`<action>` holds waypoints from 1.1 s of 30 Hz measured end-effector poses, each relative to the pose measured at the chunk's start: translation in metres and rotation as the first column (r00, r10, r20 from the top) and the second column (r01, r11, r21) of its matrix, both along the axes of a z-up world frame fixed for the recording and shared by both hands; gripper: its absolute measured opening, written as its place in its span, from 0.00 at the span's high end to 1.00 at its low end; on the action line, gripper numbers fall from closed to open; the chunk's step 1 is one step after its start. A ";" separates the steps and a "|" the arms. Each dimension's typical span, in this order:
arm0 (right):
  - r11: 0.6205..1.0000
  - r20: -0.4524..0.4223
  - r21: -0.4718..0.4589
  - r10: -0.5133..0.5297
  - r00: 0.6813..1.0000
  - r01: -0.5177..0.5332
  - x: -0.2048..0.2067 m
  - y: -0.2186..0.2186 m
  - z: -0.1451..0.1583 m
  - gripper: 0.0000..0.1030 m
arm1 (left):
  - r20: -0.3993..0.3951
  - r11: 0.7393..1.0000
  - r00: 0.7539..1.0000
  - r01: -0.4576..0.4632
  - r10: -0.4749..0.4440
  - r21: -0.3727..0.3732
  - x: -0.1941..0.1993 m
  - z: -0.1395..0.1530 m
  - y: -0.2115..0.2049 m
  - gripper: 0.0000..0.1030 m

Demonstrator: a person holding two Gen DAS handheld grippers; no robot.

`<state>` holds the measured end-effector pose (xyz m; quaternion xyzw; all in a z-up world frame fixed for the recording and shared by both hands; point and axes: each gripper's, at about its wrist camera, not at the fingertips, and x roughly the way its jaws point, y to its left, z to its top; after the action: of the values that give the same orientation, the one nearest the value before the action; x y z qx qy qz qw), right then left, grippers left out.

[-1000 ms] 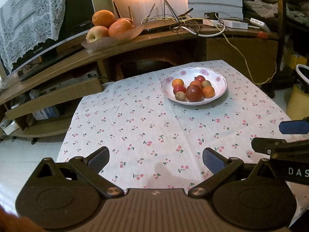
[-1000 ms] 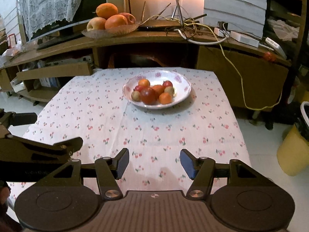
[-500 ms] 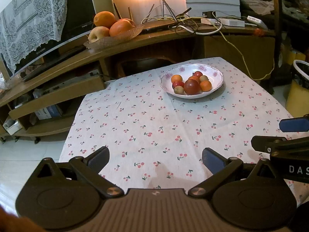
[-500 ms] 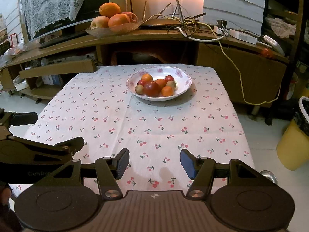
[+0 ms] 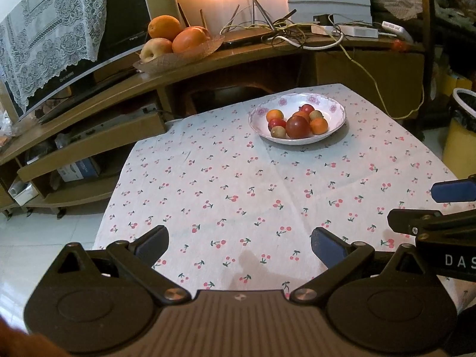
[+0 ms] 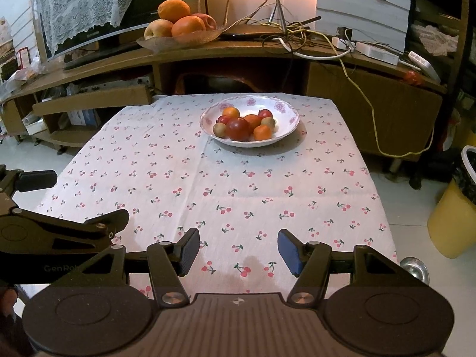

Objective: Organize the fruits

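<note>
Both grippers hover over the near edge of the cherry-print tablecloth (image 6: 238, 184) — left gripper (image 5: 239, 242) jaws wide apart, nothing between; right gripper (image 6: 238, 251) jaws apart, also empty. Fruits (image 6: 244, 125) sit piled in the white floral bowl (image 6: 285, 132) at the far end of the table, well apart from both grippers.

Each wrist camera sits behind its gripper's fingers, angled down across the cherry-print tablecloth (image 5: 238, 178) from the near edge. Both views share the fruit bowl (image 6: 285, 136) at the far side, and apparently each other's gripper at frame edge
</note>
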<state>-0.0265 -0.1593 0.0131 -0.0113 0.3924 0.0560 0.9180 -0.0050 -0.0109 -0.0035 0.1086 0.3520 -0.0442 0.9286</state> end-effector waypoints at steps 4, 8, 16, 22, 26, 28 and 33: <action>1.000 -0.003 -0.003 0.000 1.000 0.000 0.000 0.000 -0.002 0.42 | -0.004 1.000 1.000 0.001 -0.001 0.003 0.000 -0.002 0.000 0.00; 1.000 -0.008 -0.006 0.001 1.000 -0.001 0.000 0.001 -0.003 0.42 | -0.007 1.000 1.000 0.000 0.000 0.008 0.000 -0.003 0.000 0.00; 1.000 -0.009 -0.010 0.008 1.000 -0.008 0.000 0.002 -0.004 0.42 | -0.011 1.000 1.000 -0.003 0.003 0.012 0.001 -0.005 -0.001 0.00; 1.000 -0.013 -0.014 0.008 1.000 -0.008 0.001 0.003 -0.005 0.42 | -0.016 1.000 1.000 -0.001 0.002 0.014 0.001 -0.007 -0.001 0.00; 1.000 -0.014 -0.015 0.008 1.000 -0.008 0.001 0.003 -0.005 0.42 | -0.016 1.000 1.000 -0.001 0.001 0.015 0.001 -0.007 -0.001 0.00; 1.000 -0.015 -0.015 0.008 1.000 -0.008 0.001 0.003 -0.005 0.42 | -0.017 1.000 1.000 -0.001 0.001 0.015 0.001 -0.007 -0.001 0.00; 1.000 -0.016 -0.015 0.008 1.000 -0.008 0.001 0.003 -0.006 0.42 | -0.016 1.000 1.000 -0.001 0.001 0.015 0.001 -0.007 -0.002 0.00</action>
<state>-0.0258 -0.1560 0.0075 -0.0194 0.4001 0.0566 0.9145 -0.0042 -0.0125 -0.0108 0.1153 0.3598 -0.0421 0.9249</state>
